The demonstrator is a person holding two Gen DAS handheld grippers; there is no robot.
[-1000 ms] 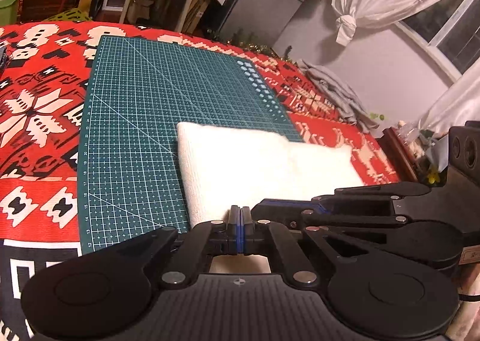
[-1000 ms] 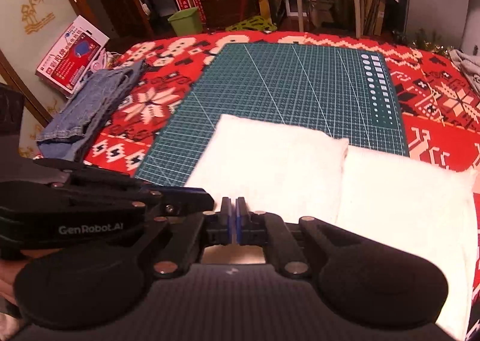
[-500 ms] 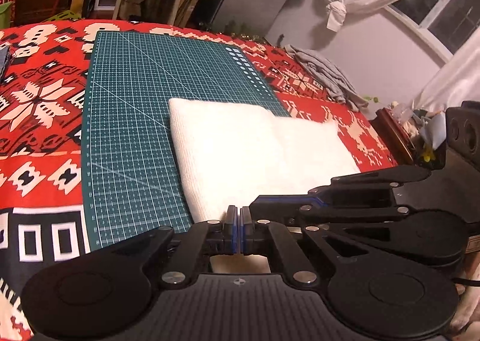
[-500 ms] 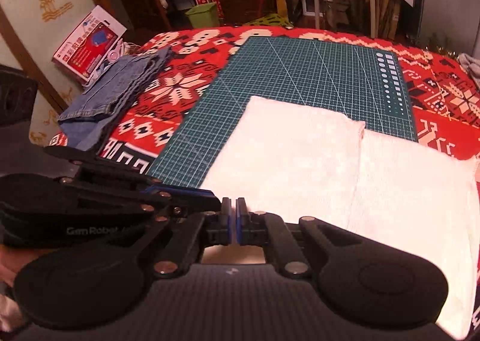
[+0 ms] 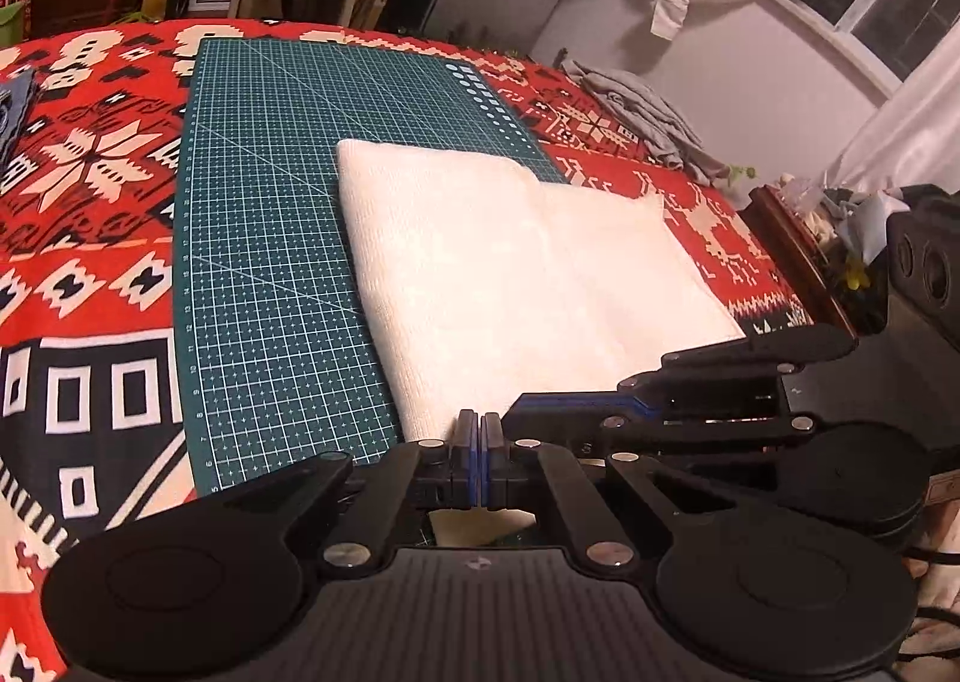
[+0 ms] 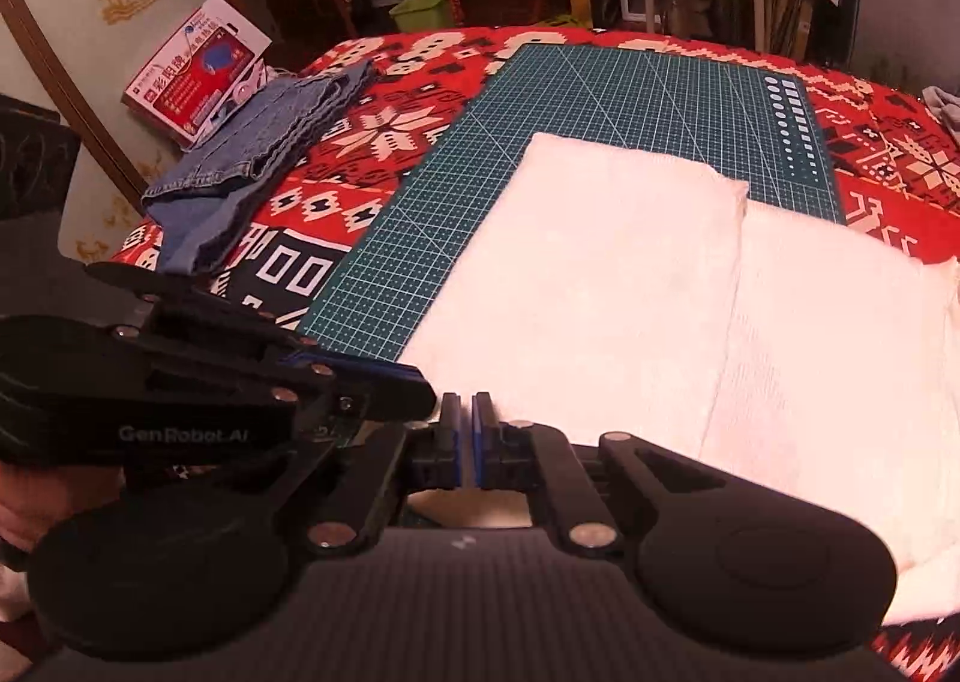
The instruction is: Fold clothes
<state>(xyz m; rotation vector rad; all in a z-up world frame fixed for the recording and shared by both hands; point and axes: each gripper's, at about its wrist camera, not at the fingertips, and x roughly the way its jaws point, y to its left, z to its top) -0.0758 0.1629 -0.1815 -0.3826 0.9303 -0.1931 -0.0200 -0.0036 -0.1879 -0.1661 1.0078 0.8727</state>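
Note:
A white folded cloth (image 5: 510,274) (image 6: 630,292) lies half on the green cutting mat (image 5: 270,202) (image 6: 630,94) and half on the red patterned blanket (image 5: 90,172). One folded layer ends in a seam across its middle. My left gripper (image 5: 478,430) is shut at the cloth's near edge, toward its left corner. My right gripper (image 6: 466,418) is shut on the same near edge, just beside the left one. White fabric shows under both sets of fingers. Each gripper's black body shows side-on in the other's view.
Folded blue jeans (image 6: 258,154) and a red-and-white box (image 6: 198,76) sit at the blanket's left edge. A crumpled grey garment (image 5: 642,106) lies at the far right. Shelves, a chair with a towel and a green bin stand behind.
Both views have pulled back and risen, so more of the mat's near end and the blanket's black-and-white border shows. The cloth's near edge stays at the shut fingers.

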